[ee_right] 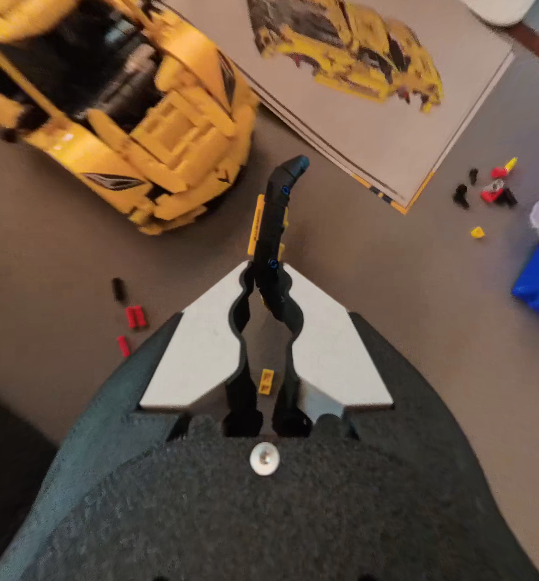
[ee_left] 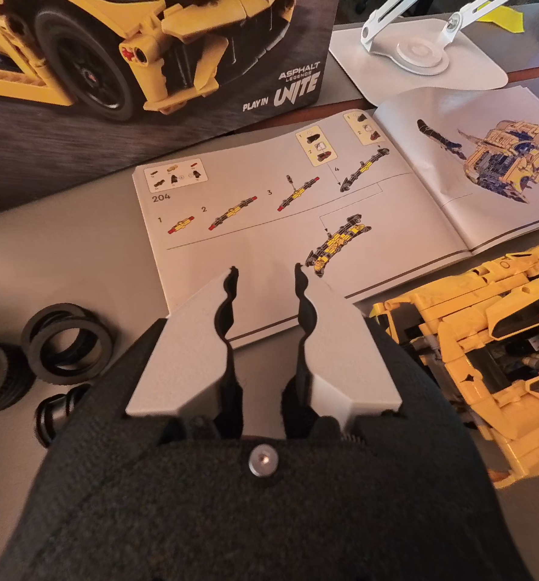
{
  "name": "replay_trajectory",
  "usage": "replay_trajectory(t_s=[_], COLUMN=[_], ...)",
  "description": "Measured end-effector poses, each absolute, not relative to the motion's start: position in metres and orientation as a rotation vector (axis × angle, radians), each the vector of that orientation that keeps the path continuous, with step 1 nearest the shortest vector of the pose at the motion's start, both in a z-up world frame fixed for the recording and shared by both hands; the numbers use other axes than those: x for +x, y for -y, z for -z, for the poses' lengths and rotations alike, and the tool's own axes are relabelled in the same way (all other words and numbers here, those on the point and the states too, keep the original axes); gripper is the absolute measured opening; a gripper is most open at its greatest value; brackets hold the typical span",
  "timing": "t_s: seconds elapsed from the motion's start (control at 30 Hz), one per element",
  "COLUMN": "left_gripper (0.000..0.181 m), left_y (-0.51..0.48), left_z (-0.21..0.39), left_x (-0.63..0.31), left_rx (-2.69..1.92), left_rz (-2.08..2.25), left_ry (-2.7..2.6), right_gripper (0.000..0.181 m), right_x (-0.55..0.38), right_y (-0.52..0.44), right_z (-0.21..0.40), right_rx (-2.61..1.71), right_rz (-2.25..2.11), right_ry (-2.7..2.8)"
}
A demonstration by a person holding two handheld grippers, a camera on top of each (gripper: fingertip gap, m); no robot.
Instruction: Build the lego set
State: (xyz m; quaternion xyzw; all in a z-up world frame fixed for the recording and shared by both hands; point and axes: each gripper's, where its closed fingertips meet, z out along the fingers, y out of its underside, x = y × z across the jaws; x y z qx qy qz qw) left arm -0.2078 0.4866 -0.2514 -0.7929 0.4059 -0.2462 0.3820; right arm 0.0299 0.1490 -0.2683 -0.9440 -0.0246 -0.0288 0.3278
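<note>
yellow lego car (ee_right: 111, 103): part-built, on table | black-yellow strip (ee_right: 273, 217): upright, clamped in right jaws

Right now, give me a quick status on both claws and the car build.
Left claw open, empty, over the instruction booklet. Right claw shut on black-and-yellow strip assembly. Yellow car on table ahead-left; path clear.

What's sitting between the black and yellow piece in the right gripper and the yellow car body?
Nothing visible. The right gripper holds the black and yellow strip assembly above bare table, and the gap toward the yellow car body looks clear.
</note>
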Motion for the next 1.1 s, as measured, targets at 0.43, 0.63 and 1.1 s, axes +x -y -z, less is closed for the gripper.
replay_trajectory(t_s=[0.43, 0.63, 1.1], left_gripper=[0.037, 0.037, 0.037], left_y=[-0.487, -0.49, -0.515], left_z=[0.255, 0.257, 0.198], left_x=[-0.208, -0.21, -0.259], left_rx=[-2.031, -2.037, -1.923], left_rz=[0.622, 0.611, 0.458], left_ry=[-1.041, -1.033, -0.953], right_gripper=[0.027, 0.03, 0.043], right_x=[0.039, 0.012, -0.146], right_y=[-0.153, -0.143, -0.252], right_z=[0.266, 0.215, 0.173], right_rx=[-2.348, -1.88, -1.797], right_rz=[-0.013, -0.087, -0.35], right_ry=[-0.145, -0.186, 0.454])
